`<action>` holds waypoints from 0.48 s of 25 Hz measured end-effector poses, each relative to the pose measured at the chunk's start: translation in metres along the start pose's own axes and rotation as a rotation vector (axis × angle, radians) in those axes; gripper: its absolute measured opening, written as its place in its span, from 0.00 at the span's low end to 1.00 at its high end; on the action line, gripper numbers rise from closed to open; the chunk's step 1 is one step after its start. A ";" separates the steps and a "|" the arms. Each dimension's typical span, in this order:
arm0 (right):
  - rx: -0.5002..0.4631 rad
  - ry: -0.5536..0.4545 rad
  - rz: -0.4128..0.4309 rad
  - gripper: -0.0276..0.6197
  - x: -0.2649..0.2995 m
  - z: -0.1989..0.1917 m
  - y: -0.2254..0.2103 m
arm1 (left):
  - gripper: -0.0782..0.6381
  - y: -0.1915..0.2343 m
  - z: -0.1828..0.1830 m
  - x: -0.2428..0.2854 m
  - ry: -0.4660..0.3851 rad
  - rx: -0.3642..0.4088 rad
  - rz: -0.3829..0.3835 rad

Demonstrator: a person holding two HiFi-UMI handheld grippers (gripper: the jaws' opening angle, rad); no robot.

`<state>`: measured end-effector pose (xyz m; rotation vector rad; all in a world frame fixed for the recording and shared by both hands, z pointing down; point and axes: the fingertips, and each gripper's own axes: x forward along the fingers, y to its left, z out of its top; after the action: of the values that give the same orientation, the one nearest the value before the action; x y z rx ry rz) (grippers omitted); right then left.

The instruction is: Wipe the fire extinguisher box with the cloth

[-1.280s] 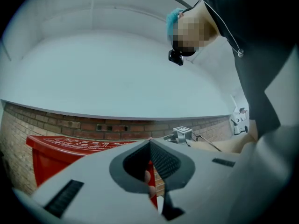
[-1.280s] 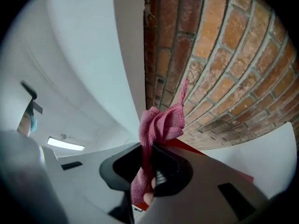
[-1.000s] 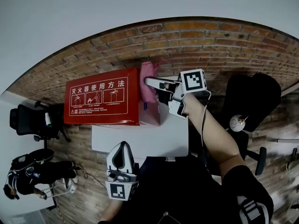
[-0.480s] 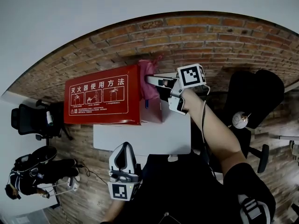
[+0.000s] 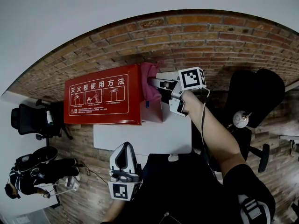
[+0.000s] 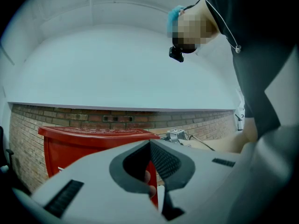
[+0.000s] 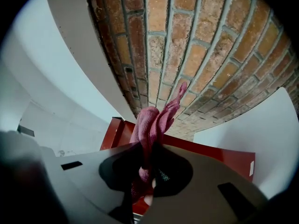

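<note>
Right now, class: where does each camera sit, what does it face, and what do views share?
Head view: on the head, facing down at fire extinguisher box, table; left gripper, right gripper, forearm show.
Left gripper view: on that gripper, facing box, brick wall; torso shows.
Right gripper view: on that gripper, facing its clamped cloth.
Shared: box, brick wall.

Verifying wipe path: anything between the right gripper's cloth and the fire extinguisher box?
Nothing visible. The right gripper is shut on the pink cloth, which appears pressed against the near end of the red fire extinguisher box. The left gripper hangs low, clear of both.
</note>
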<state>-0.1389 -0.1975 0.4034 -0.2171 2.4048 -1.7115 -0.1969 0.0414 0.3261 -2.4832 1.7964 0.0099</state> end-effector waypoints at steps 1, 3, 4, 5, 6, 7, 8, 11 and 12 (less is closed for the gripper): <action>0.003 0.001 -0.005 0.15 -0.001 -0.001 -0.002 | 0.16 0.000 0.000 0.000 0.000 -0.001 0.001; 0.011 0.000 -0.014 0.15 -0.002 -0.004 -0.007 | 0.16 -0.001 -0.001 -0.001 -0.001 -0.001 0.001; 0.014 -0.001 -0.019 0.15 -0.002 -0.006 -0.010 | 0.16 -0.001 -0.001 -0.001 -0.001 -0.001 0.001; 0.017 -0.002 -0.023 0.15 -0.003 -0.007 -0.013 | 0.16 -0.001 -0.001 -0.002 0.000 0.000 0.000; 0.018 -0.003 -0.028 0.15 -0.003 -0.008 -0.016 | 0.16 -0.002 -0.001 -0.002 0.001 0.000 0.000; 0.019 -0.005 -0.033 0.15 -0.003 -0.009 -0.019 | 0.16 -0.002 -0.002 -0.003 0.002 0.000 0.000; 0.019 -0.006 -0.039 0.15 -0.004 -0.010 -0.021 | 0.16 -0.003 -0.002 -0.003 0.003 -0.001 0.000; 0.011 -0.006 -0.059 0.15 -0.005 -0.012 -0.028 | 0.16 -0.004 -0.002 -0.005 0.005 0.000 0.005; 0.006 -0.005 -0.067 0.15 -0.006 -0.012 -0.031 | 0.16 -0.004 -0.003 -0.006 0.006 0.000 0.006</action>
<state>-0.1356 -0.1948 0.4367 -0.3032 2.4146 -1.7440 -0.1949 0.0478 0.3293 -2.4805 1.8068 0.0033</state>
